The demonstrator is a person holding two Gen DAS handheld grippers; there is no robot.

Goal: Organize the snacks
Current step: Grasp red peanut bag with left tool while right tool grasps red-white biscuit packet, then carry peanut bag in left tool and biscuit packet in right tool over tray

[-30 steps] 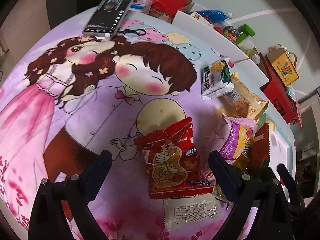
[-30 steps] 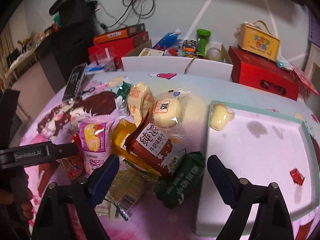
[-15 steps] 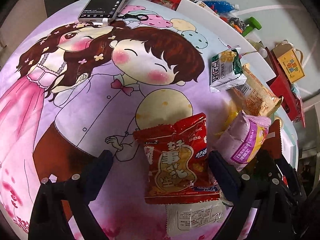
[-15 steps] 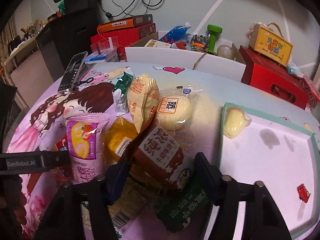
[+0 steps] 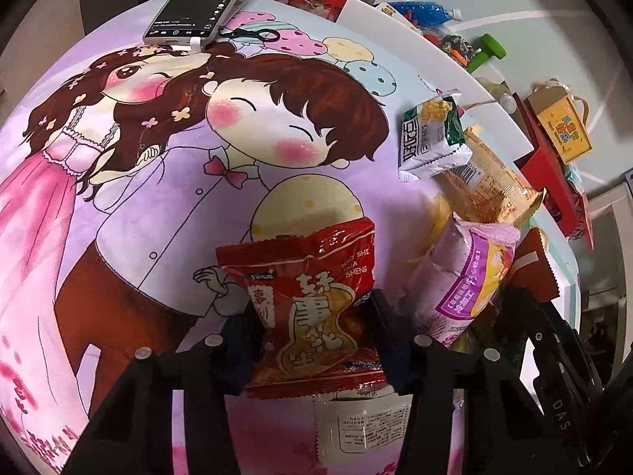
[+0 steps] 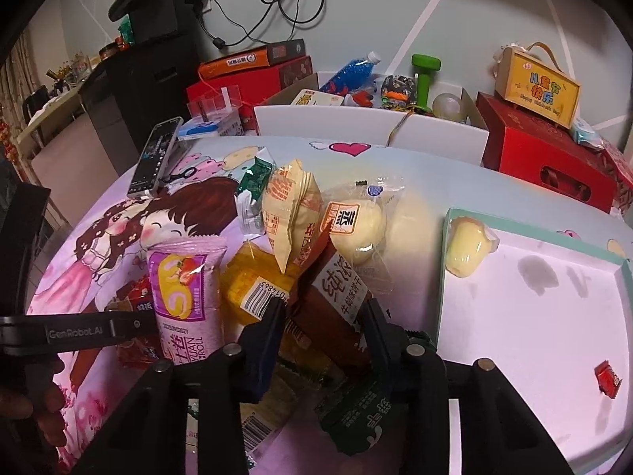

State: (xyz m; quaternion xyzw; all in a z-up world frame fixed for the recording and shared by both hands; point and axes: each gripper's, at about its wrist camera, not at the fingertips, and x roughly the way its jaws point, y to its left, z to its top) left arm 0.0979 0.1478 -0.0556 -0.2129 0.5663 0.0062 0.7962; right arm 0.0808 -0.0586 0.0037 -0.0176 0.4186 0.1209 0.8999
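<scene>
Moved: both grippers' jaws have just been closing onto packets.
Left gripper [image 5: 312, 340]: clamps red peanut packet [image 5: 312, 308], lower centre.
Right gripper [image 6: 322, 328]: clamps brown biscuit packet [image 6: 332, 301], lower centre, left of white tray [image 6: 534, 316].

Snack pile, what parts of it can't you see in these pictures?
- Green packet, right wrist view: its top lies under the brown packet and the right tongs.
- White packet, left wrist view: upper part covered by the red packet; its print is too small to read.
- Phone, left wrist view: top cut off by the picture's edge.
</scene>
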